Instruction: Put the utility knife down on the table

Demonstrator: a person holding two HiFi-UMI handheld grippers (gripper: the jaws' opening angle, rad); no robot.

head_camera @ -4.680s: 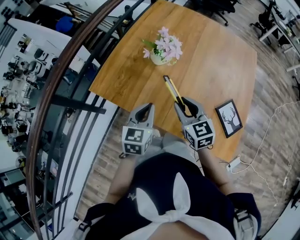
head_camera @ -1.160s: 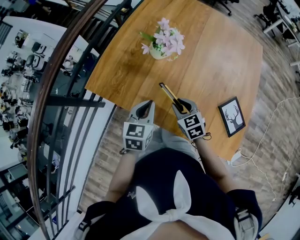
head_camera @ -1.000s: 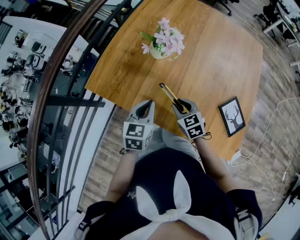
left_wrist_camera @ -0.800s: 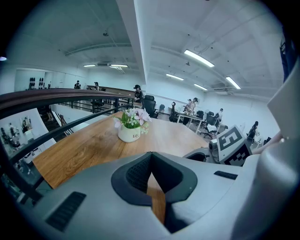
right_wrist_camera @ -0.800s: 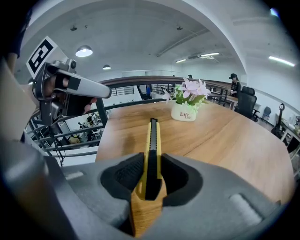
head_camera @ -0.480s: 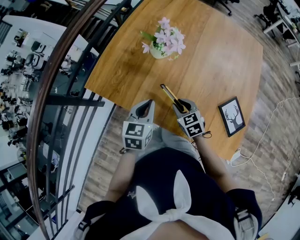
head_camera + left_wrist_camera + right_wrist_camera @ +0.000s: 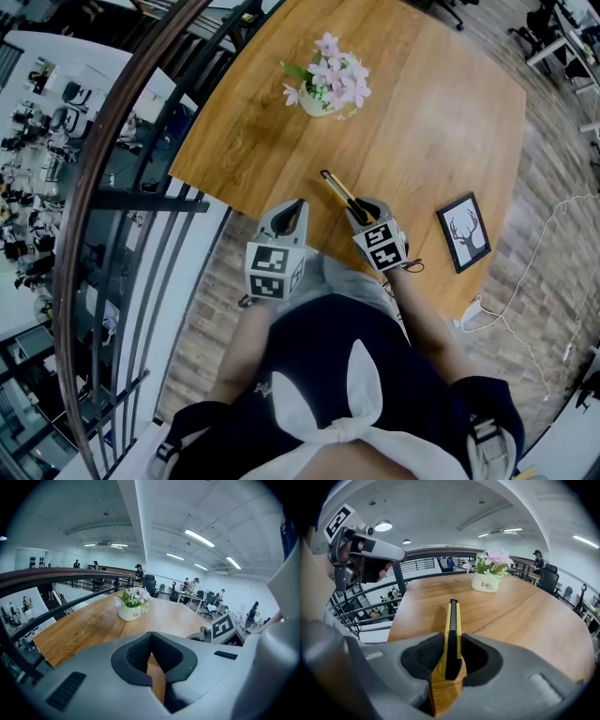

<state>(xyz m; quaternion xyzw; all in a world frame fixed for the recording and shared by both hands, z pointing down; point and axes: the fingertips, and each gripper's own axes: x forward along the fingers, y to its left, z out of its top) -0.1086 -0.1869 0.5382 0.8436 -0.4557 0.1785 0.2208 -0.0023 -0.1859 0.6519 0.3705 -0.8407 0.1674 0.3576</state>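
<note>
Closest to me in the head view, both grippers sit over the table's near edge, each with its black-and-white square-marker cube facing up. My left gripper [image 7: 294, 212] has its fingertips brought together. Its own view [image 7: 151, 635] shows only bare wood through the hollow behind the pads, so it holds nothing.

My right gripper [image 7: 359, 208] is clamped on the utility knife [image 7: 338, 190]. In the right gripper view the dark pads [image 7: 429, 654] press both yellow sides of the knife [image 7: 452, 620]. Its black slider strip faces up, and I can read no brand on it. The knife sticks out past the jaws toward 11 o'clock over the wooden table [image 7: 431, 112], angled down. I cannot tell whether its tip touches the wood.

At 3 o'clock from the right gripper a black picture frame [image 7: 463, 234] lies flat with a white deer-head drawing. It carries no text.

Farther out, at about 12 o'clock, a small white pot of pink flowers [image 7: 325, 91] stands upright. The right gripper view shows "Life" printed on the pot [image 7: 485, 584], with a smaller line beneath that I cannot read.

At 9 o'clock a dark curved railing [image 7: 131, 122] runs past the table's left edge.
</note>
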